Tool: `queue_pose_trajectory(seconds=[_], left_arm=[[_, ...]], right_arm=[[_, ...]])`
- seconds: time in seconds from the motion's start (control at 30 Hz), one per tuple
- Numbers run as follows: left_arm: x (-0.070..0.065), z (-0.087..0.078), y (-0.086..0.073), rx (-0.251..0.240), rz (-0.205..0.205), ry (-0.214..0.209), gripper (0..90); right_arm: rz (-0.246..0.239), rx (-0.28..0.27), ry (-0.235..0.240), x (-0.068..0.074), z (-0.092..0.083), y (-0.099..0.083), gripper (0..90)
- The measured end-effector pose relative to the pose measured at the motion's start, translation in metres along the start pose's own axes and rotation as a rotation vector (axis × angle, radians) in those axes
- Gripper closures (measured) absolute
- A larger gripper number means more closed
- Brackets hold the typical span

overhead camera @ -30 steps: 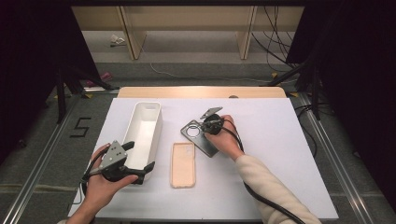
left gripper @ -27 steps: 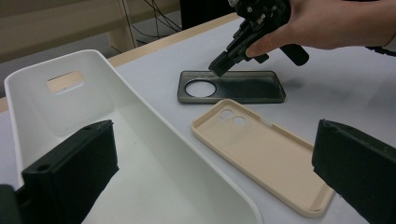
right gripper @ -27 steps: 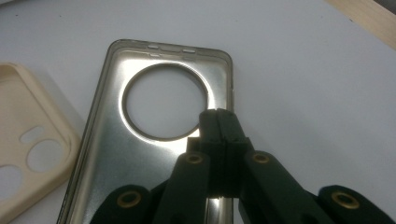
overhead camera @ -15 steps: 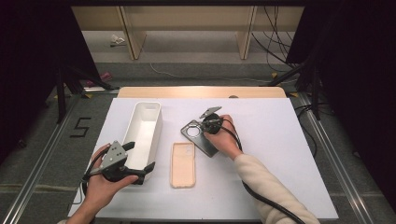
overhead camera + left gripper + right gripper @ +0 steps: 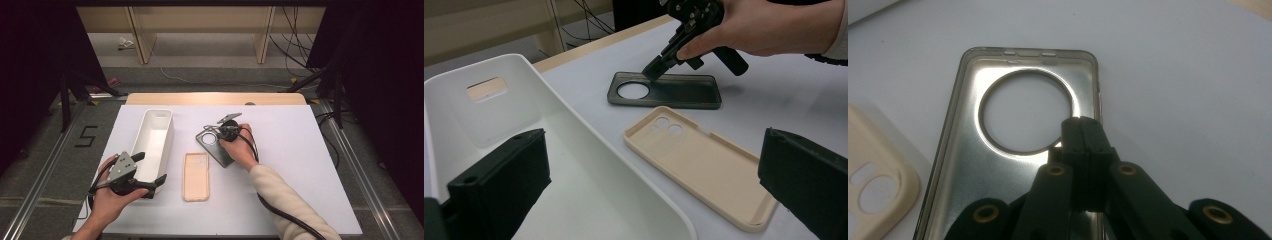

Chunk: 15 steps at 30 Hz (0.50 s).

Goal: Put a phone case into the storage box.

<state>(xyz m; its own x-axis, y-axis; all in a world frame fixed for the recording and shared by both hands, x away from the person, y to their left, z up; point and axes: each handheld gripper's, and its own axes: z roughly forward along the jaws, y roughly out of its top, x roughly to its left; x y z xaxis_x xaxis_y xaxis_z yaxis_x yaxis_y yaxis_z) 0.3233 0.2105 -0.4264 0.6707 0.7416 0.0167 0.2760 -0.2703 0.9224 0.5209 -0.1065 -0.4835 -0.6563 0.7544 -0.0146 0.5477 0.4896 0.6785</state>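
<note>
A dark translucent phone case (image 5: pixel 214 146) with a big round camera hole lies inside-up at the table's middle. My right gripper (image 5: pixel 218 135) is shut, its tips touching that case (image 5: pixel 963 165) at the hole's rim (image 5: pixel 1080 125); whether they pinch the thin rim I cannot tell. The left gripper view shows the same contact (image 5: pixel 651 75). A beige phone case (image 5: pixel 196 176) lies just nearer, inside-up. My left gripper (image 5: pixel 151 167) stands wide open over the near end of a long white bin (image 5: pixel 159 112), nothing between its jaws.
A white sheet (image 5: pixel 300 165) covers the table, with a wooden strip (image 5: pixel 215 98) along the far edge. The bin's (image 5: pixel 484 115) inside is bare, with a handle slot in its far wall. Cables trail from both grippers toward the near edge.
</note>
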Motion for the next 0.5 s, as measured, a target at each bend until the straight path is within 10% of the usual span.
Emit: queue_pose_trajectory(seconds=[0.5], left_arm=[[-0.002,0.0,0.001,-0.003,0.009,-0.006,0.0]], right_arm=[[0.116,0.034,-0.08,-0.019,-0.011,-0.007,90.0]])
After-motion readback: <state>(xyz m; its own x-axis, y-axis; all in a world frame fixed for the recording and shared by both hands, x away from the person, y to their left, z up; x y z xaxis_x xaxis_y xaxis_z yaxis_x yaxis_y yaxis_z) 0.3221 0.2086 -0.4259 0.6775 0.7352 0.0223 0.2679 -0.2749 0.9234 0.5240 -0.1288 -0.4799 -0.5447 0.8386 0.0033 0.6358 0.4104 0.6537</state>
